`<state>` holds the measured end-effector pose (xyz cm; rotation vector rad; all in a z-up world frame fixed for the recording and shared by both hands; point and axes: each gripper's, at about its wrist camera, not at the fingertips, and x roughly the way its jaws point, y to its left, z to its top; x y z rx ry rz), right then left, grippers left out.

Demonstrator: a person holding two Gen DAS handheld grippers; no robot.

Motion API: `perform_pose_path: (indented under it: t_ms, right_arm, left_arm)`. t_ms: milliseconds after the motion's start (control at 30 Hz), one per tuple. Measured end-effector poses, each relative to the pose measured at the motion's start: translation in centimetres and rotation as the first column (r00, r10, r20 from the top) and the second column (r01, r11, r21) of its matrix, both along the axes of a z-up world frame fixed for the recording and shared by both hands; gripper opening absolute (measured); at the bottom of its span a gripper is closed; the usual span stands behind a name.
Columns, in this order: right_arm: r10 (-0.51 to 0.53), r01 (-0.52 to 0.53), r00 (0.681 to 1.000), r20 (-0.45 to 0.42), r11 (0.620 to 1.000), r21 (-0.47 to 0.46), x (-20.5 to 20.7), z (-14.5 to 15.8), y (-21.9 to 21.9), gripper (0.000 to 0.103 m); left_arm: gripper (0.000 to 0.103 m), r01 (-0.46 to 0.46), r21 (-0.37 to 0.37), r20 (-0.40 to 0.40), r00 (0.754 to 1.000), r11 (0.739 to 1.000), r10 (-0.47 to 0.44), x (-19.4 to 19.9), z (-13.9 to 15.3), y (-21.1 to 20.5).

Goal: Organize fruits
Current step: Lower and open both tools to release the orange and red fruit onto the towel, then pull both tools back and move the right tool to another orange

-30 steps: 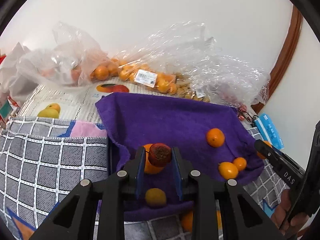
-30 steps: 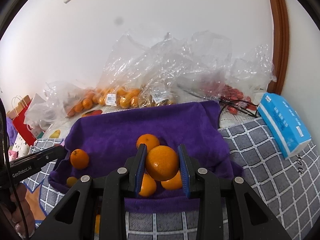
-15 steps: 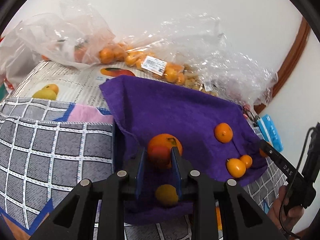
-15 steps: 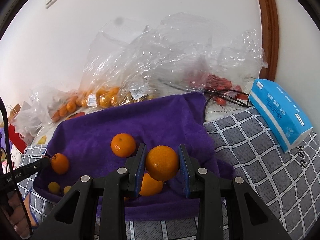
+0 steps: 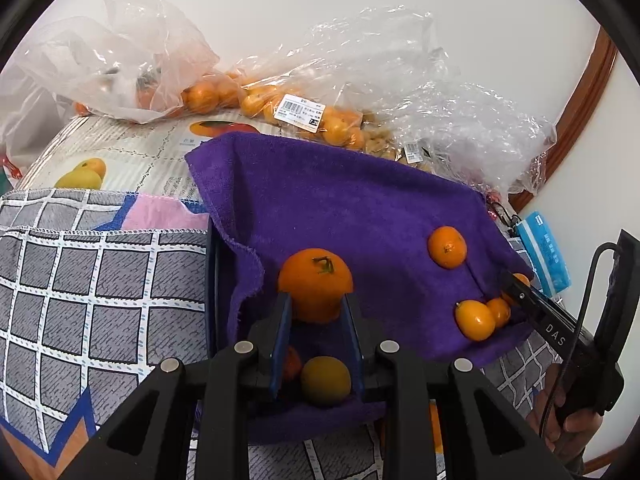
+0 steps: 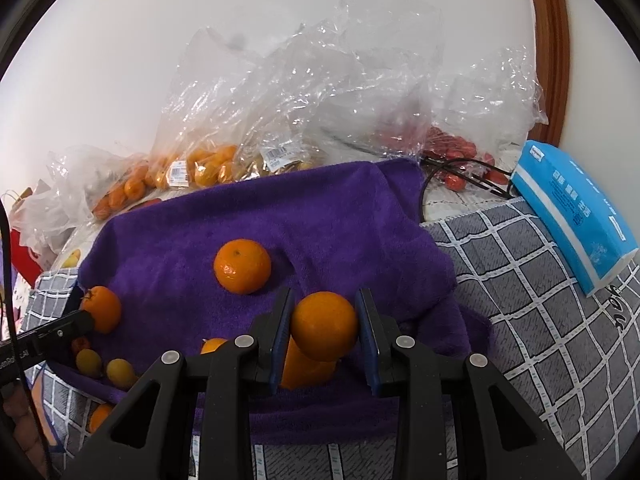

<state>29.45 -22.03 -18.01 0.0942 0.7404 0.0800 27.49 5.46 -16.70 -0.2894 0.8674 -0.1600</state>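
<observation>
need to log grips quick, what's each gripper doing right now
left gripper: closed on a stemmed orange fruit over the purple towel.
right gripper: closed on an orange.

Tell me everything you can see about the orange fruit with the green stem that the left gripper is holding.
The stemmed orange fruit is round, smooth and glossy, bright orange, with a small dark green stem stub on top, so it sits roughly upright. The left gripper is shut on it, its blue-padded fingers pressing the lower sides. It sits over the purple towel near its left edge; whether it touches the cloth cannot be told.
</observation>
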Motion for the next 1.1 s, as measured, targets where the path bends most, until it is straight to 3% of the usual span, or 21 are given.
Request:
perform_pose_path:
  t_ms: [300, 467, 533, 700, 967, 1100]
  right_arm:
    - [0.009, -0.008, 1.000, 0.012, 0.999, -0.043, -0.4, -0.3, 0.6, 0.033]
    - [0.011, -0.008, 0.999, 0.045, 0.997, -0.073, -1.1, 0.3, 0.9, 0.047]
    - [0.014, -0.010, 0.998, 0.054, 0.997, -0.074, -1.3, 0.5, 1.0, 0.051]
    - [0.020, -0.015, 0.998, 0.062, 0.997, -0.072, -1.6, 0.6, 1.2, 0.052]
    - [0.011, -0.008, 0.996, 0.088, 1.000, -0.030, -2.7, 1.7, 0.8, 0.052]
    - [-0.015, 0.017, 0.999, 0.047, 0.999, -0.038, -3.1, 2.1, 0.8, 0.052]
  left_arm:
    - [0.024, -0.005, 0.023, 0.011, 1.000, 1.000, 0.005, 0.0, 0.0, -0.4]
    - [0.026, -0.006, 0.060, 0.024, 1.000, 0.998, 0.004, -0.1, 0.1, -0.9]
    - [0.034, 0.008, 0.051, 0.031, 0.999, 0.999, -0.010, -0.2, 0.2, -1.0]
    - [0.041, 0.014, 0.057, 0.064, 0.998, 0.998, -0.018, -0.6, 0.7, -1.3]
    - [0.042, 0.016, 0.084, 0.111, 0.994, 0.996, -0.026, -1.3, 1.5, -1.6]
    - [0.042, 0.016, 0.063, 0.131, 0.991, 0.998, -0.024, -1.5, 1.9, -1.4]
